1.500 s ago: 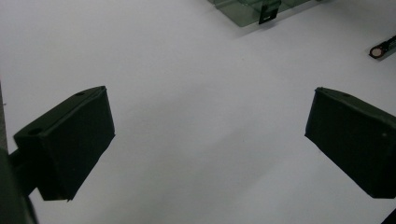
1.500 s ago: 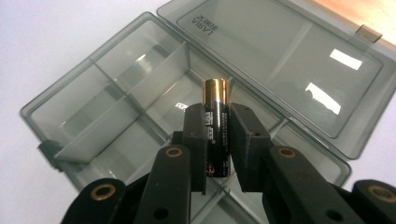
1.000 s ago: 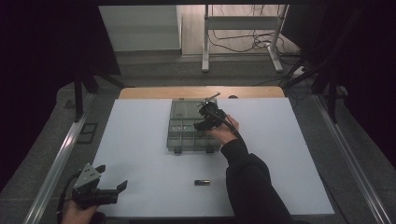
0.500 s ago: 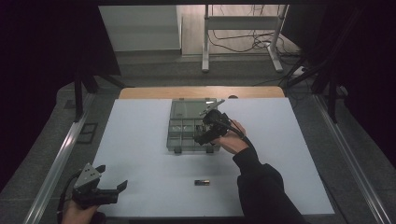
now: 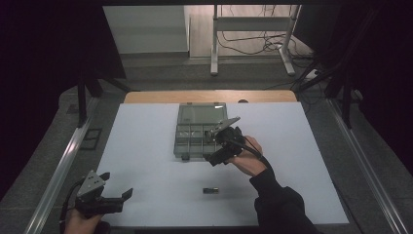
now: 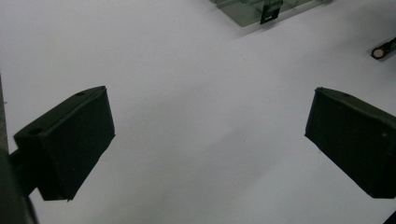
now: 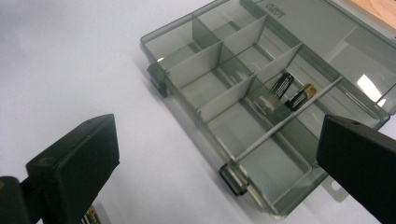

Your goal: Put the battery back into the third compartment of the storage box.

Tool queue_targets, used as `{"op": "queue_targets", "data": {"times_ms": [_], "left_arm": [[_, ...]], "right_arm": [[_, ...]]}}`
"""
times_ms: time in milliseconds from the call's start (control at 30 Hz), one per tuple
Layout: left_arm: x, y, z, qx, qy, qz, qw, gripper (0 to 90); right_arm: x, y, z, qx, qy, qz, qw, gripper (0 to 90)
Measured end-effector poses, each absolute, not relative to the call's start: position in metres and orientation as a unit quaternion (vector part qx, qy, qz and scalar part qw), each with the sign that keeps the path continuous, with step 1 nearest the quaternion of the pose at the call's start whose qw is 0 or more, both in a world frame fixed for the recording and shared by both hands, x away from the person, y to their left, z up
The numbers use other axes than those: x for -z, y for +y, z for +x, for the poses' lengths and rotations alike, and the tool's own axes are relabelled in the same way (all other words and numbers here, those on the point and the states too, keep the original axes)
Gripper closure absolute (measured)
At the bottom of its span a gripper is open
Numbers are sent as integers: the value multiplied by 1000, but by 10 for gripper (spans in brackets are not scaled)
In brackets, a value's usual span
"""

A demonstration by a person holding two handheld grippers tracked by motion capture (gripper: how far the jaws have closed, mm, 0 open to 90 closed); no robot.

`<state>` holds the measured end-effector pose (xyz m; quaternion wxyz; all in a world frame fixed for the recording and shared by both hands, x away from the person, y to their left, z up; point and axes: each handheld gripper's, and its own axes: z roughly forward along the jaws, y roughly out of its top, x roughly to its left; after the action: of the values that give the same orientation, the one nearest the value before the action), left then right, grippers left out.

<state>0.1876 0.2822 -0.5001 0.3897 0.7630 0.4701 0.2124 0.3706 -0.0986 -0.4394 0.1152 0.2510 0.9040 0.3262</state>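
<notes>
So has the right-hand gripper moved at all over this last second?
Yes. The right gripper has pulled back from over the open organizer box toward the person, near its front right corner, its empty jaws having just opened.

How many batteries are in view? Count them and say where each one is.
3. Two batteries lie side by side in one compartment of the open organiser box. A third battery lies loose on the white table, nearer the person. Others may be hidden.
</notes>
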Motion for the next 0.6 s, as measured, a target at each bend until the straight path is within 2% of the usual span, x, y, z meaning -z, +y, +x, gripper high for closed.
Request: {"op": "queue_targets", "data": {"times_ms": [467, 600], "left_arm": [[500, 283, 187, -213, 471, 762, 390, 18], [500, 283, 187, -213, 472, 761, 390, 18]], "right_arm": [[449, -109, 346, -322, 907, 238, 132, 18], [451, -111, 341, -325, 905, 244, 124, 26]]}}
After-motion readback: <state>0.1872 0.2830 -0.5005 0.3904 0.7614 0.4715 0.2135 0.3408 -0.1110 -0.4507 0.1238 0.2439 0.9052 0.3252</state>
